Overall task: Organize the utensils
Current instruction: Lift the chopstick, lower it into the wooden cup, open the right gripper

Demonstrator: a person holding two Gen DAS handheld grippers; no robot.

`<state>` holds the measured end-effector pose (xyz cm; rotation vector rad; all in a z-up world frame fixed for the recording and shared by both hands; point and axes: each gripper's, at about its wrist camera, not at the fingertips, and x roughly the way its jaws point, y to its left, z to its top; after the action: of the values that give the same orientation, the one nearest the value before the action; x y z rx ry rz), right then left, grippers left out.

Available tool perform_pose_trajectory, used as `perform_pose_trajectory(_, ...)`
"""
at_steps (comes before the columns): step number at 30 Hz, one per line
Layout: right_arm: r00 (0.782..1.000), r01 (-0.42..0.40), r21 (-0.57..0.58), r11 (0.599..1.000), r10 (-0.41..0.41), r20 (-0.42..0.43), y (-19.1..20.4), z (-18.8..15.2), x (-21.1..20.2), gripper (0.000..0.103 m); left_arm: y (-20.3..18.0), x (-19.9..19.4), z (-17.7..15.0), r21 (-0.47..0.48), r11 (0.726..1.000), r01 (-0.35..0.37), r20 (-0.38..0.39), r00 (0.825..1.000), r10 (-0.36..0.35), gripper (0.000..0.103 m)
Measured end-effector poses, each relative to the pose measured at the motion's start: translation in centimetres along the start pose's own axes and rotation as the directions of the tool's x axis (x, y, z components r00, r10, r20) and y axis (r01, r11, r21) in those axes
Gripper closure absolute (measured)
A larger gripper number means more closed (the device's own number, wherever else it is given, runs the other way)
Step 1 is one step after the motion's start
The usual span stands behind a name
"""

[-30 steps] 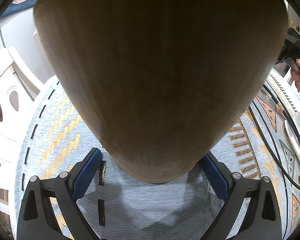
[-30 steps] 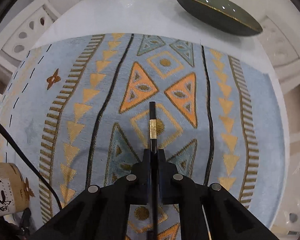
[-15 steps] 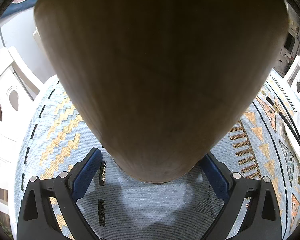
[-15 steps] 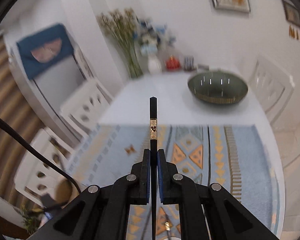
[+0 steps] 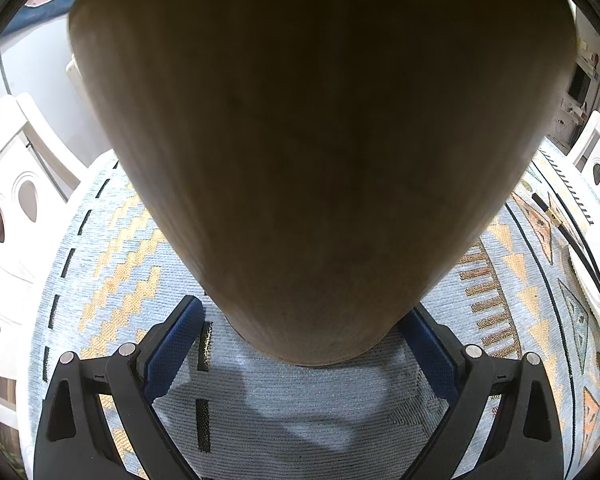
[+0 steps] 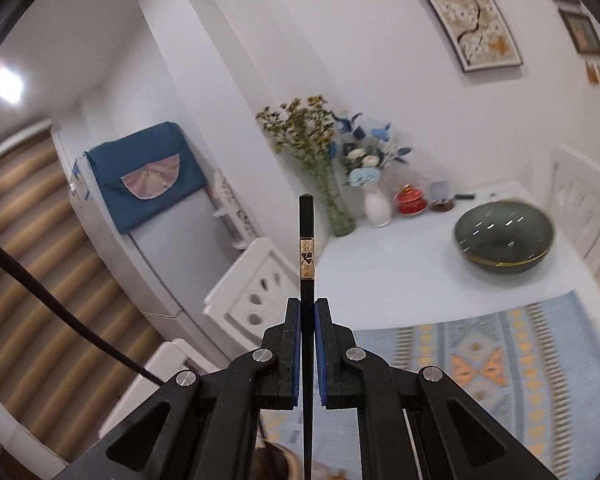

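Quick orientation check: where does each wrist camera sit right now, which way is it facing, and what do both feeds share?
Left wrist: on the left gripper, tilted down at the tablecloth; its blue pads flank a brown wooden holder.
Right wrist: on the right gripper, facing across the room toward a green bowl and flower vases; jaws clamp a black chopstick.
Shared: the patterned tablecloth, white chairs, and blue-covered fridge.

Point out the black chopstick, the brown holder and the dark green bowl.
black chopstick (image 6: 306, 254): right wrist view, on its gold band above the pads.
brown holder (image 5: 312, 152): left wrist view, middle of its wall.
dark green bowl (image 6: 504, 258): right wrist view, outer wall near the gold rim line.
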<state>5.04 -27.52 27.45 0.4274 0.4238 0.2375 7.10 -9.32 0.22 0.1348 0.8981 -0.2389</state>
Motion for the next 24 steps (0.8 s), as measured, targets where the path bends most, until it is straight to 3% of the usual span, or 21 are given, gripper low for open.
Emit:
perform_pose_trajectory(8, 1.000, -0.005, 0.009, 1.000, 0.006, -0.019, 1.5, -1.8, 4.4, 0.097, -0.1, 0.0, 0.0, 0.000, 1.000, 0.000, 0.000, 1.000, 0.000, 0.004)
perform_pose_trajectory(16, 0.999, 0.000, 0.006, 1.000, 0.000, -0.037, 2.0, -3.0, 6.0, 0.097, -0.1, 0.0, 0.0, 0.000, 1.000, 0.000, 0.000, 1.000, 0.000, 0.004)
perform_pose_trajectory(21, 0.999, 0.009, -0.069, 0.998, -0.012, -0.045, 3.4, -4.1, 6.1, 0.097, 0.0, 0.0, 0.0, 0.000, 1.000, -0.001, 0.000, 1.000, 0.001, 0.004)
perform_pose_trajectory(23, 0.997, -0.004, -0.096, 0.995, -0.003, -0.077, 4.0, -4.4, 6.1, 0.095, 0.0, 0.0, 0.0, 0.000, 1.000, -0.001, 0.000, 1.000, 0.001, 0.004)
perform_pose_trajectory(24, 0.995, -0.017, -0.110, 0.994, 0.006, -0.100, 4.2, -4.5, 6.1, 0.089, -0.1, 0.0, 0.0, 0.000, 1.000, 0.000, 0.000, 1.000, 0.000, 0.004)
